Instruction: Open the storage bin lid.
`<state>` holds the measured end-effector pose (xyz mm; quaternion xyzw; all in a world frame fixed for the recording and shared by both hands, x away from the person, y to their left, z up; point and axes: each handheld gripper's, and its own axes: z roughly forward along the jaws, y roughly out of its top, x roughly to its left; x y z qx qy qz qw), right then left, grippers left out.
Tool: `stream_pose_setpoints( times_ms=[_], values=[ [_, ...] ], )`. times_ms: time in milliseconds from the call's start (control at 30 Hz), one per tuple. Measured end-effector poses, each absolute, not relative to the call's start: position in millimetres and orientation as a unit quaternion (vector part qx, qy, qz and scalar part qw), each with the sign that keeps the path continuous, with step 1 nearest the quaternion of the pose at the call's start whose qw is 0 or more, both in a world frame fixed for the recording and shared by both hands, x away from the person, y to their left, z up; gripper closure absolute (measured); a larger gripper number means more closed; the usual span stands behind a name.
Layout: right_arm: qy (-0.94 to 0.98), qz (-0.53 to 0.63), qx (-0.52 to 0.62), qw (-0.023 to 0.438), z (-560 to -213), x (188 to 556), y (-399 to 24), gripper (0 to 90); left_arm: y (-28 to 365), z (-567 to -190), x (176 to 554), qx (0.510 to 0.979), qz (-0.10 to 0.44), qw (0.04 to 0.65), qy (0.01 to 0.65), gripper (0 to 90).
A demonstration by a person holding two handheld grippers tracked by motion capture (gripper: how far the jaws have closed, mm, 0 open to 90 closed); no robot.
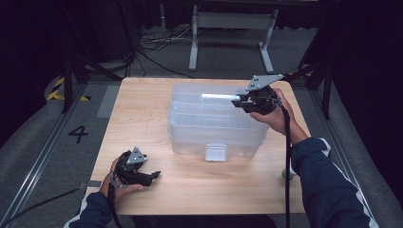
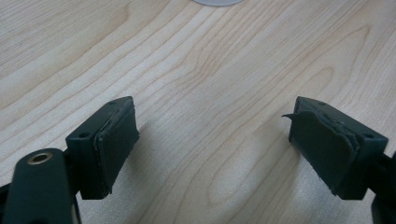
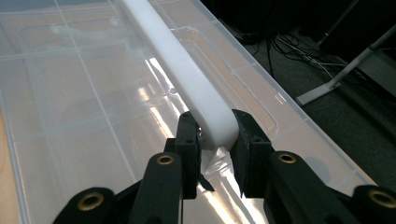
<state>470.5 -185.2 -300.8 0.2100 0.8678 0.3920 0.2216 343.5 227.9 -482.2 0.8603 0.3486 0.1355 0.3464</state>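
A clear plastic storage box (image 1: pixel 216 137) with inner dividers stands on the wooden table (image 1: pixel 142 109), right of centre. A white bar handle (image 1: pixel 218 98) runs along its lid. My right gripper (image 1: pixel 239 101) is at the handle's right end, and in the right gripper view its jaws press on both sides of the white handle (image 3: pixel 187 74), so the right gripper (image 3: pixel 215 140) is shut on it. My left gripper (image 1: pixel 154 176) rests low near the table's front left, away from the box. In the left gripper view the left gripper (image 2: pixel 212 149) stands open over bare wood.
A white clasp (image 1: pixel 216 152) sits on the box's front wall. Beyond the table's far edge are a metal desk frame (image 1: pixel 233 28) and loose cables (image 1: pixel 157 42) on the floor. Dark stands flank both sides of the table.
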Motion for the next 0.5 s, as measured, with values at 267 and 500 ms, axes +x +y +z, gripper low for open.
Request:
stream_pose_setpoints(
  times_ms=[267,500],
  values=[
    [0.866,0.398,0.217,0.214,-301,472,-186,74.5,228,-482,346,0.86,0.135,0.349,0.348,19.4],
    [0.864,0.4,0.221,0.214,-300,474,-184,74.5,225,-470,350,0.845,0.149,0.381,0.346,33.2]
  ],
)
